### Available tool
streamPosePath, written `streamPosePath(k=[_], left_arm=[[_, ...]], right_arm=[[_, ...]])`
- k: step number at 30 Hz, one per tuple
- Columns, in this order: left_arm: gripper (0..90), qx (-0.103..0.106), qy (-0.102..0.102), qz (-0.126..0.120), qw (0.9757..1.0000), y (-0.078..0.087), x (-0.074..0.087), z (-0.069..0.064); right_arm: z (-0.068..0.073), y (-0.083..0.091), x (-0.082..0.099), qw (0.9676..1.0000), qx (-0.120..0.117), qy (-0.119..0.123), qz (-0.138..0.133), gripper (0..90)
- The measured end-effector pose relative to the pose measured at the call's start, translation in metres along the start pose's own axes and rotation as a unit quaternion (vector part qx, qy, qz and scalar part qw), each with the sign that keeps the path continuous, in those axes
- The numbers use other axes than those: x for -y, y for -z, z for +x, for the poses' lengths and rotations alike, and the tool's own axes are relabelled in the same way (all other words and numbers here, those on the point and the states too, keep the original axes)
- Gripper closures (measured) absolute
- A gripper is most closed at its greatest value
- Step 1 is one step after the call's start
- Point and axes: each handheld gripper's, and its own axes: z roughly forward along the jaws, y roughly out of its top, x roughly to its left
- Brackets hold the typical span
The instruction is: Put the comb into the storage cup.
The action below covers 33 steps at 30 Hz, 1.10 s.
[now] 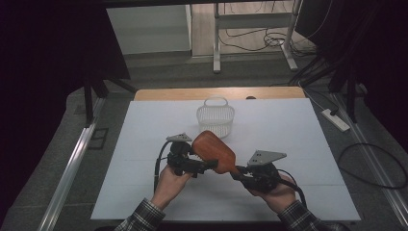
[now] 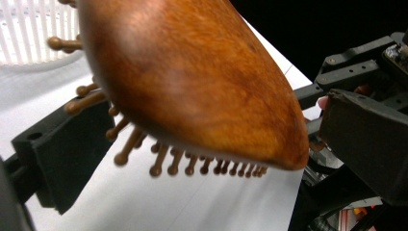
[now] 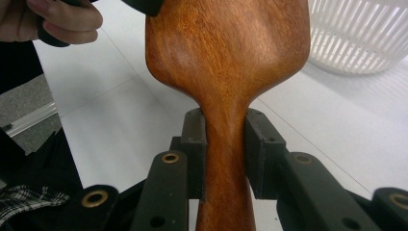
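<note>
While your right tongs (image 3: 225, 144) clench the neck of the wooden hairbrush (image 1: 215, 150), its paddle head hangs at the centre of the high view, just below the white basket (image 1: 215, 118) and above the white surface (image 1: 288, 130). Your left tongs (image 1: 208, 166) stand spread around the head, bristles (image 2: 192, 166) facing one jaw, pads apparently not pressing.

Dim high view, dark edges; close hairbrush (image 2: 192, 82) blurred in left gripper view; soft sheen on wood.
</note>
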Motion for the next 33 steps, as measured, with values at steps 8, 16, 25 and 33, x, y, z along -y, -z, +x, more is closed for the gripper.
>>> streamPosePath(k=[8, 16, 25, 33], left_arm=[[0.0, 0.017, 0.017, -0.01, 0.9996, 0.0, 0.0, 0.003], [6.6, 0.032, 0.033, -0.017, 0.9988, -0.001, 0.001, 0.004], [21.5, 0.046, 0.05, -0.021, 0.9975, 0.001, 0.002, 0.004], [35.7, 0.087, 0.1, -0.025, 0.9909, 0.004, 0.004, 0.012]], right_arm=[[0.004, -0.001, -0.001, 1.0, -0.005, 0.003, -0.006, 72.4], [0.007, -0.003, -0.001, 0.9999, -0.004, 0.01, -0.01, 72.4], [0.009, -0.003, 0.0, 0.9997, -0.006, 0.02, -0.015, 72.4], [0.004, -0.006, 0.002, 0.9998, -0.011, 0.016, -0.007, 72.5]])
